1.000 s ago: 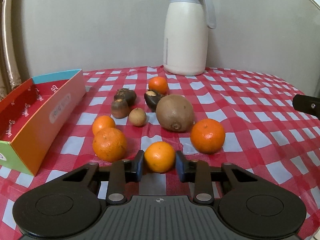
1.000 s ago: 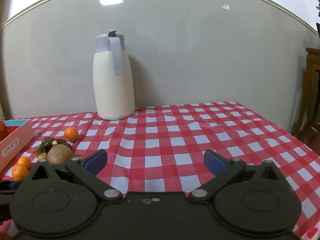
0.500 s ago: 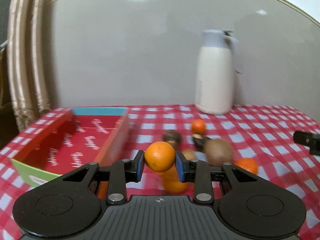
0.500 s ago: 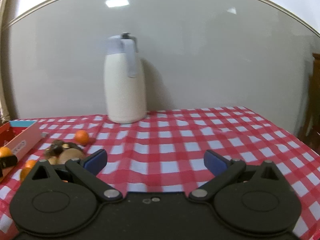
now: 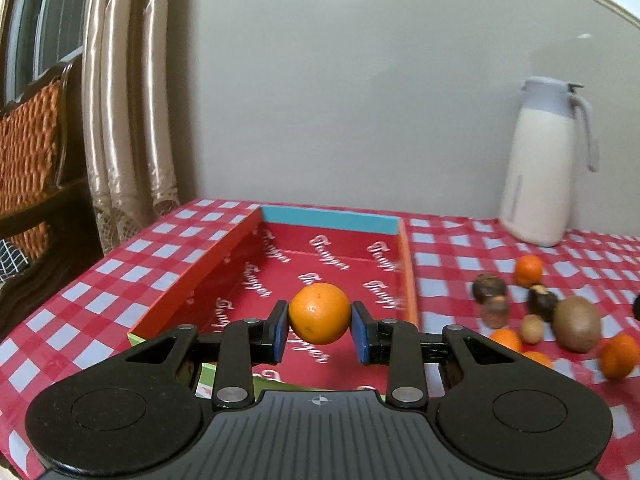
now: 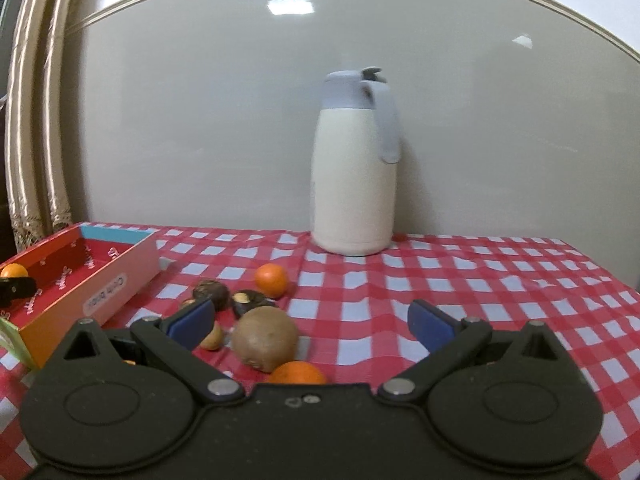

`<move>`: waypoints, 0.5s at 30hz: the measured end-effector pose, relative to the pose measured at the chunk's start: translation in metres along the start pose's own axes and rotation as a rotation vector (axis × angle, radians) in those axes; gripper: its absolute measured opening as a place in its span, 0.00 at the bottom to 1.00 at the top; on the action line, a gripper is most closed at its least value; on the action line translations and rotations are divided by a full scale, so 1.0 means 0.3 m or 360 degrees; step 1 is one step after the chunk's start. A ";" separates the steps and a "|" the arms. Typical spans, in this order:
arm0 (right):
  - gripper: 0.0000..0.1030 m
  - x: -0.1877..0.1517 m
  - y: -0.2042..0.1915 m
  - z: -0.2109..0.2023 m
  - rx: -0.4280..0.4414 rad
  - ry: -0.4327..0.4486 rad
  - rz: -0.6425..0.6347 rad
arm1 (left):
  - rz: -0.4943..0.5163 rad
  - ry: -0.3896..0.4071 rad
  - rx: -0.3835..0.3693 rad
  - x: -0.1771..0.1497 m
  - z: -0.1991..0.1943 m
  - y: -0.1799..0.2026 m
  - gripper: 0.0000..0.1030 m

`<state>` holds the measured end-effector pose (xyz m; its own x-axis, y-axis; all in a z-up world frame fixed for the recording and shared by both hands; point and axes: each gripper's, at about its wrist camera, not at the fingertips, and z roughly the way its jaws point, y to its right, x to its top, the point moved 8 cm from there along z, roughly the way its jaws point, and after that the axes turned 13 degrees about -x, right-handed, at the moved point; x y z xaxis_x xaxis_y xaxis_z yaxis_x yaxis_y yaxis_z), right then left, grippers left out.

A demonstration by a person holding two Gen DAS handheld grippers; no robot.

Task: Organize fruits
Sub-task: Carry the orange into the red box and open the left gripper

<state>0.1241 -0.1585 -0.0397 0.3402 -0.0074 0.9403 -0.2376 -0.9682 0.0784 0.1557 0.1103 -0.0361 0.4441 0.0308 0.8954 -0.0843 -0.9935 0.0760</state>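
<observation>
box (image 5: 408, 264) left on table (image 5: 120, 264); fruit pile (image 5: 576, 322) right of it | jug (image 5: 540, 168) behind

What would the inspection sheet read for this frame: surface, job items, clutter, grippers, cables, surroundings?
Surface: table under a red-and-white checked cloth.
Job items: red cardboard box, open, no fruit seen lying inside; one orange held above it; kiwi, other oranges and small dark fruits loose on the cloth.
Clutter: white thermos jug upright by the wall.
Grippers: left gripper shut on the orange; right gripper open, holding nothing, above the fruit pile.
Cables: nothing seen.
Surroundings: plain wall, curtain, wooden chair at the table's left.
</observation>
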 end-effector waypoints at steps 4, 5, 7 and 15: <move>1.00 -0.017 -0.036 0.001 0.0041 -0.0024 -0.0039 | -0.0031 -0.0059 -0.0014 -0.024 0.038 -0.009 0.43; 1.00 -0.022 -0.040 0.003 0.0050 -0.0032 -0.0046 | -0.0032 -0.0061 -0.0026 -0.028 0.036 -0.004 0.50; 1.00 -0.035 -0.040 0.004 0.0054 -0.0059 -0.0061 | -0.0004 -0.0012 -0.0011 -0.024 0.009 0.008 0.74; 1.00 -0.097 0.000 0.042 0.0045 -0.0221 -0.0084 | 0.0025 0.0051 0.0027 -0.036 -0.098 0.042 0.81</move>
<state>0.1256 -0.1615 -0.0713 0.4747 0.0111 0.8801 -0.1909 -0.9748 0.1153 0.1235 0.1006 -0.0319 0.4141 0.0183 0.9100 -0.0760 -0.9956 0.0546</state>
